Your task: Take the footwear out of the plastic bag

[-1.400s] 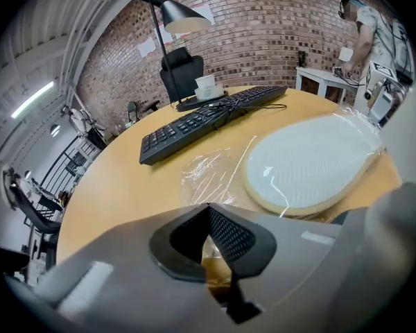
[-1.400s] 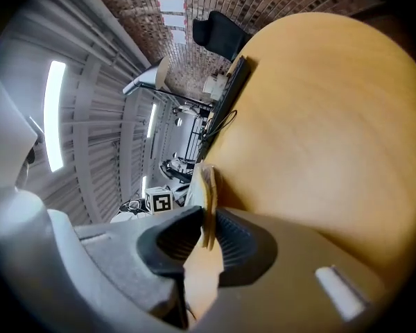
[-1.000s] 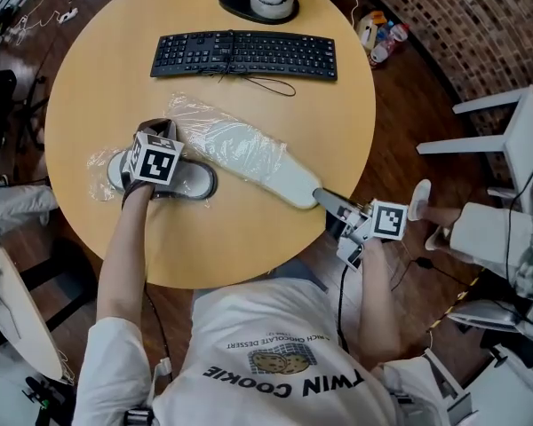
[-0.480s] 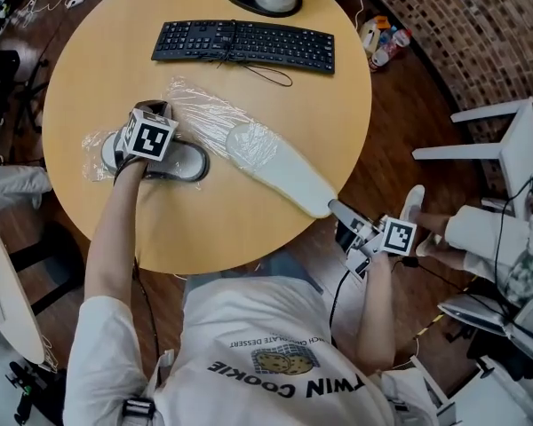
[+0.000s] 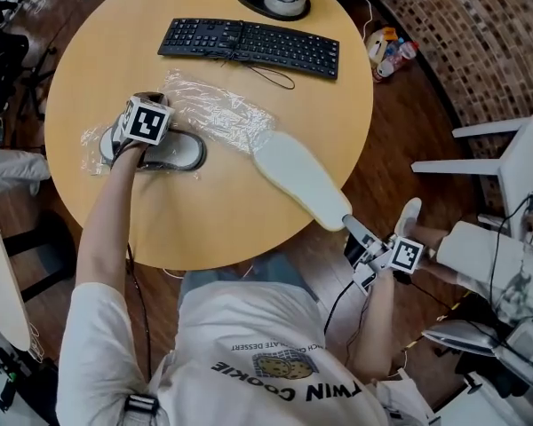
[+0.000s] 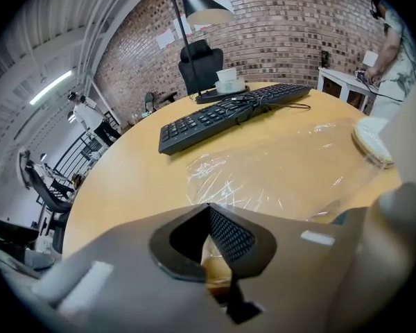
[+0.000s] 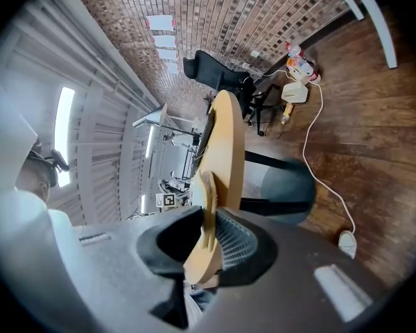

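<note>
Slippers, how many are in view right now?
2. A grey slipper lies on the table's left side, under the left gripper. A pale slipper lies beside the plastic bag and overhangs the table's near edge, clamped in the right gripper. No others show.

An office: keyboard (image 5: 249, 47), desk lamp (image 6: 206, 9), swivel chair (image 6: 200, 64), brick walls (image 6: 298, 12).
</note>
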Motion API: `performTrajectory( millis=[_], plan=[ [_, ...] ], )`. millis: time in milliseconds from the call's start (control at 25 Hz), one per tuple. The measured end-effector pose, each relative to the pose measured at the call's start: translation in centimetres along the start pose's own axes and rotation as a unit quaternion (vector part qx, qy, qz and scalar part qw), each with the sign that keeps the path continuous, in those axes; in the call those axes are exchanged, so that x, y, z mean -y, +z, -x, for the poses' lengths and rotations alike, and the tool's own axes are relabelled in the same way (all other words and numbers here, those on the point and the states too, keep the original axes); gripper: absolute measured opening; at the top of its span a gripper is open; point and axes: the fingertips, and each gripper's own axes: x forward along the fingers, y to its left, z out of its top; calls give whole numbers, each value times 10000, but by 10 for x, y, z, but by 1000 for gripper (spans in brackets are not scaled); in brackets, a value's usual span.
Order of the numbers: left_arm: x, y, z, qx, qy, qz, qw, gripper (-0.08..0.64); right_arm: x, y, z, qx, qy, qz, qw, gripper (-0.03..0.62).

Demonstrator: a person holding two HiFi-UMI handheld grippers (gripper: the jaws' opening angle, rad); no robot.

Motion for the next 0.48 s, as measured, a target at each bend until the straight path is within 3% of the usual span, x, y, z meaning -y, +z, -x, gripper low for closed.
performTrajectory(
  millis=[320, 480],
  plan=[
    [-28, -6, 4, -103, 474, 367, 9981, 6, 5, 4, -7, -68, 46, 25, 10000, 64],
    [-39, -5, 28, 253, 744, 868, 9931, 6, 1, 3, -23, -128, 146, 47, 9998, 67]
  ],
)
